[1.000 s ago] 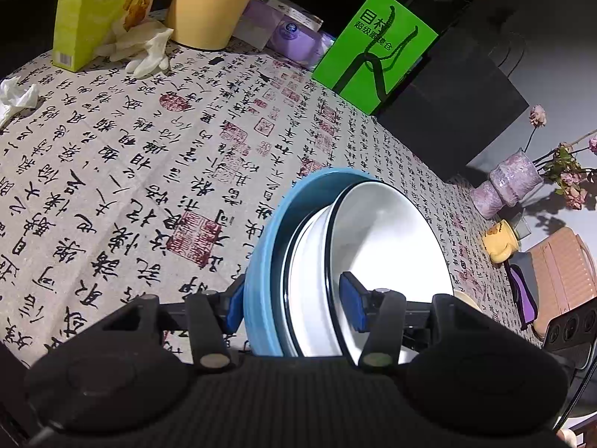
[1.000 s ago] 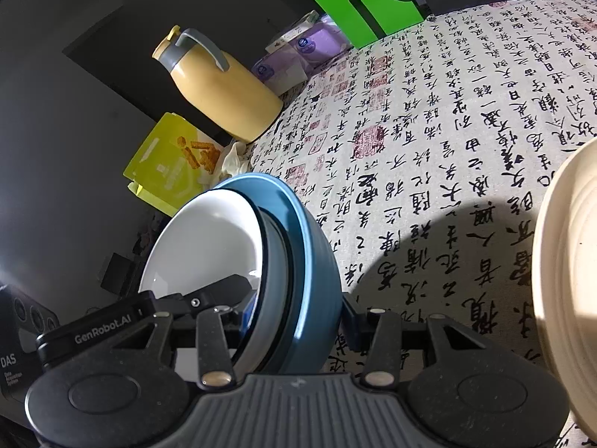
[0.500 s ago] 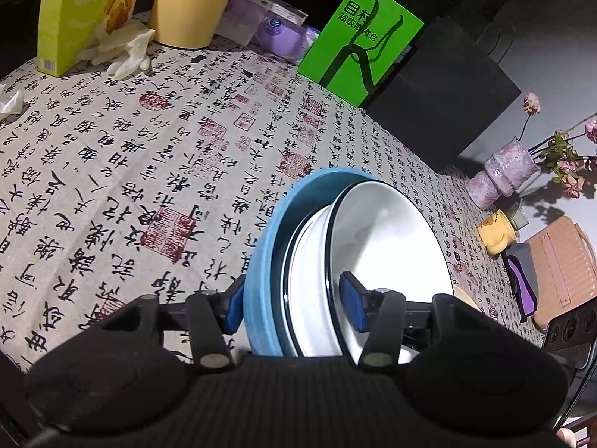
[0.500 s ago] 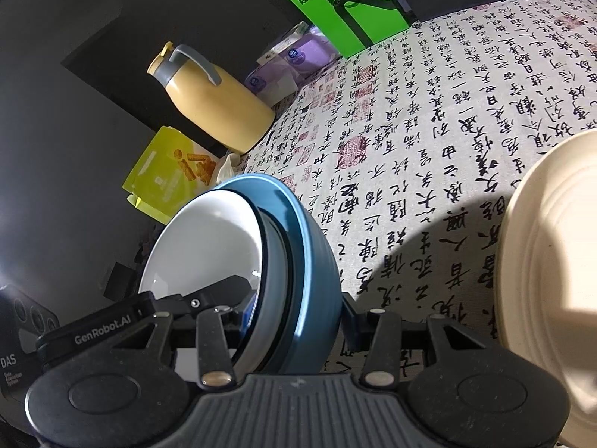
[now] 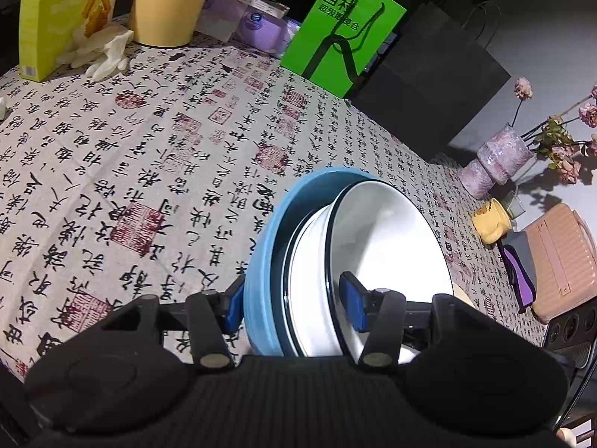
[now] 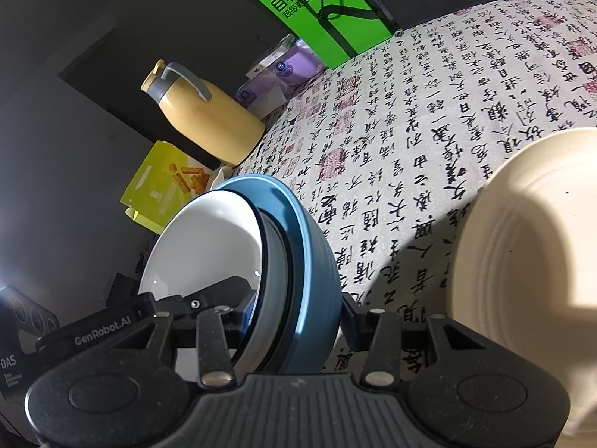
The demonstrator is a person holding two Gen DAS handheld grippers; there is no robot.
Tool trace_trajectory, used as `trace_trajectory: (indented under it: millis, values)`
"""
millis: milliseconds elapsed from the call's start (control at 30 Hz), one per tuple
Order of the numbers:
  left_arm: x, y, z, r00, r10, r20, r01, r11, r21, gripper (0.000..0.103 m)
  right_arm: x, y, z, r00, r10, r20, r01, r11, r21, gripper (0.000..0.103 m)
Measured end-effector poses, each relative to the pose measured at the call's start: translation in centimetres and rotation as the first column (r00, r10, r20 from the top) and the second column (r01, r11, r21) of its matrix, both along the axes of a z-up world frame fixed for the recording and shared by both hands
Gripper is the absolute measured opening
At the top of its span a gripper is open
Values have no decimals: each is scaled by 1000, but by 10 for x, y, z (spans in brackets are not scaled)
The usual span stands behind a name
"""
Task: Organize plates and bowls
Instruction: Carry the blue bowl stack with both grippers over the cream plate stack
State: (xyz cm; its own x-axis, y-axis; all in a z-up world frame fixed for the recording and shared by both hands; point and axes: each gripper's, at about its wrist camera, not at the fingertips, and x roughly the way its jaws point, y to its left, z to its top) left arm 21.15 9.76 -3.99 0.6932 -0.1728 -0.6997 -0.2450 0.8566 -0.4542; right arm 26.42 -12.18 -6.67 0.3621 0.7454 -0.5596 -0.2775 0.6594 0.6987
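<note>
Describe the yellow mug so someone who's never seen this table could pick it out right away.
Start at the calligraphy-print tablecloth and follow it to the far corner with the purple vase of dried pink flowers. Just below that vase sits the yellow mug, the only small, bright yellow thing there.

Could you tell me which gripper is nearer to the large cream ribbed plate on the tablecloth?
Right. The right gripper, shut on the nested blue and white bowls, is beside the cream ribbed plate. The left gripper grips the stack's opposite rim, farther away.
</note>
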Motion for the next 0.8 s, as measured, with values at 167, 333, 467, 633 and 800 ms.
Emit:
trace_trajectory:
  millis: [167,333,467,633,800]
  values:
    - [2,-9,1,1000,-11,3,11,1000,5,52,1,-9,0,1000,-11,2,11,1000,4,44]
    - [5,-18,2,1000,-23,6,22,1000,7,52,1,-19,0,1000,-22,4,22,1000,7,44]
    - [8,-26,3,999,-34,9,34,999,9,52,1,-27,0,999,-33,9,33,999,11,44]
    - [12,-34,2,999,-48,10,47,999,8,52,1,-38,0,999,-47,11,47,999,12,44]
    - [16,-42,1,998,-62,11,62,998,7,52,2,-47,-1,998,-64,12,64,998,11,44]
